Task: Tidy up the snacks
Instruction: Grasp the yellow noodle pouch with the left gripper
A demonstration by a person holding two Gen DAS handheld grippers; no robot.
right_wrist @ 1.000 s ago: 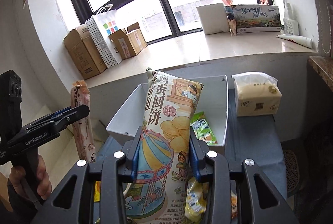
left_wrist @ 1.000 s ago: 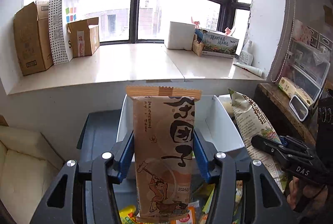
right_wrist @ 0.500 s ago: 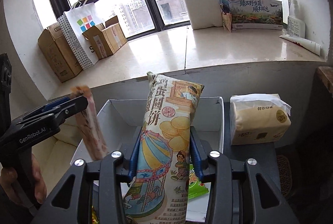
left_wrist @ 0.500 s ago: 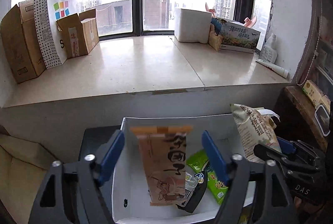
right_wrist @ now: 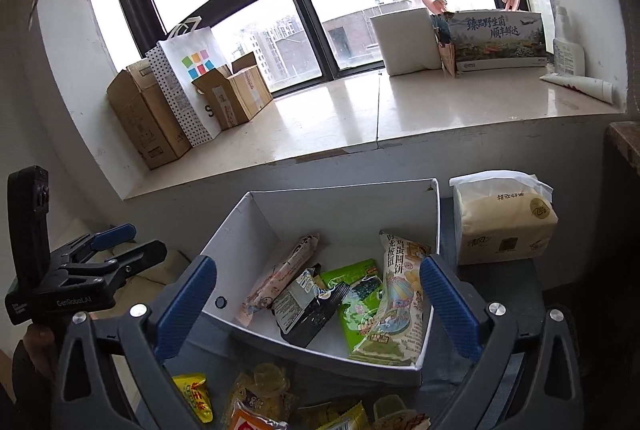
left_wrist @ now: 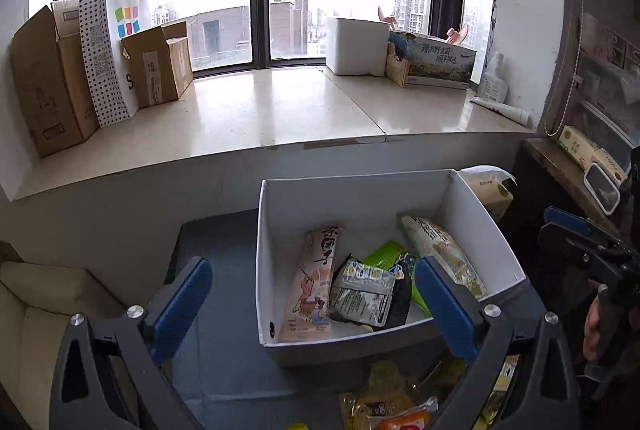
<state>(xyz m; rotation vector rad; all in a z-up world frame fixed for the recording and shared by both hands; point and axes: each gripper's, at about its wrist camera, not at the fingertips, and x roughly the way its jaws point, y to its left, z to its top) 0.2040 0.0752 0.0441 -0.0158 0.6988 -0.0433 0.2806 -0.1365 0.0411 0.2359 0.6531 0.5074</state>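
As both packets lie in the white bin (right_wrist: 434, 214) | left tongs (left_wrist: 316, 306), right tongs (right_wrist: 320, 304) just opened wide, empty | loose snacks (right_wrist: 260, 390): light, crinkly, slippery; pinch mid-body.

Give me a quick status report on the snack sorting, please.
Both grippers open, jaws just opened, empty. Brown packet and biscuit bag in white box. Loose snacks remain.

loose snacks (right_wrist: 256, 402) – cut off at btm edge | green pack (left_wrist: 386, 254) – partly hidden under black pouch (left_wrist: 366, 292)
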